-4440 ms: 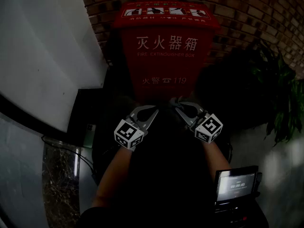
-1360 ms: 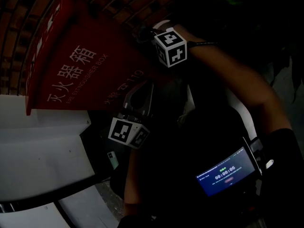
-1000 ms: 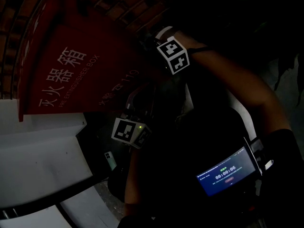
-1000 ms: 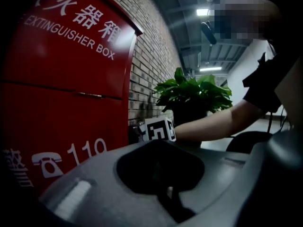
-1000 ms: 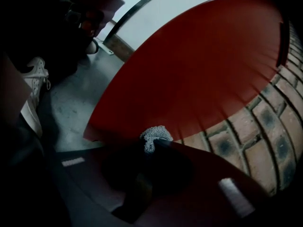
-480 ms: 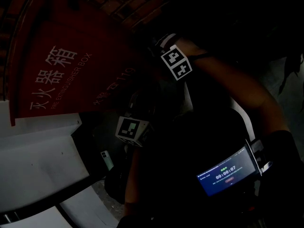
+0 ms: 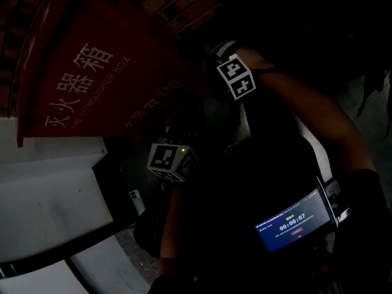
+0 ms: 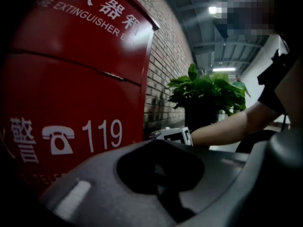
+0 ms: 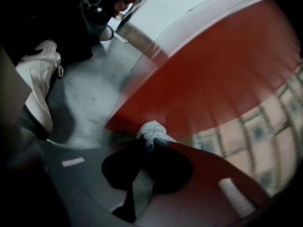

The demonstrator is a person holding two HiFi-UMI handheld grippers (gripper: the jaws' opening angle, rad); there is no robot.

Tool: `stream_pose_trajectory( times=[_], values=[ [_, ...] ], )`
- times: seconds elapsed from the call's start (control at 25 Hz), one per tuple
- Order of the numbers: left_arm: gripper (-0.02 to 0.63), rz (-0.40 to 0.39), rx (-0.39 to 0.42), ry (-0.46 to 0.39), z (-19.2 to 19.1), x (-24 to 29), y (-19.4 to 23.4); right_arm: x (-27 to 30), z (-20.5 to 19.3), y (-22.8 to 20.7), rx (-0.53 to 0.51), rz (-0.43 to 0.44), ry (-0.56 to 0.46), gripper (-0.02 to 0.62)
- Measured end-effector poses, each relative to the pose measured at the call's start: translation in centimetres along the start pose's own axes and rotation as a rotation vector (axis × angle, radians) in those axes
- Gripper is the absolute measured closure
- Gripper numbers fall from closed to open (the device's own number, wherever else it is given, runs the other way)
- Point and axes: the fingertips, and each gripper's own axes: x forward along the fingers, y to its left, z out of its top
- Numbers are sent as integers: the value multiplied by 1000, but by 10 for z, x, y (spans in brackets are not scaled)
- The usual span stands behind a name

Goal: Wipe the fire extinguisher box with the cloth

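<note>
1. The fire extinguisher box (image 7: 92, 84) is my reference. It is red with white lettering and stands against a brick wall (image 8: 163, 56).

2. The left gripper (image 8: 155, 142) is in front of the box's front panel, low down beside the "119" print. Its jaws are together with nothing between them. It takes no part in the wiping.

3. The right gripper (image 9: 150, 143) is at the box's lower edge, on the side towards the potted plant (image 8: 203, 89). Its jaws are clamped on a bunched grey-white cloth (image 9: 151, 129), and a small wad pokes out past the tips.

4. The wad points at the red panel and sits very near it. The panel is smeared in the right gripper view, so I cannot confirm that the cloth is touching it.

5. Done: I judge the cloth secured and brought to the box.

6. Left: I judge nearly all the wiping is still to do, as no panel shows a cleaned streak. The front panel, lid and sides need passes with the cloth pressed flat.
</note>
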Motion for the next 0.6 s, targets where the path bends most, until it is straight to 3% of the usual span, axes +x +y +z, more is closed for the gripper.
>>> stream_pose_trajectory(
  times=[0.12,0.32,0.6],
  values=[
    [603,28,10,-21,18,-8,4,-33,11,-37,8,-101,-10,565],
    [603,11,-2,-55,53,-13,-15,-104,29,-107,38,-309,-42,563],
    [603,56,86,-79,90,-28,-22,-202,58,-191,41,-581,-53,563]
  ],
)
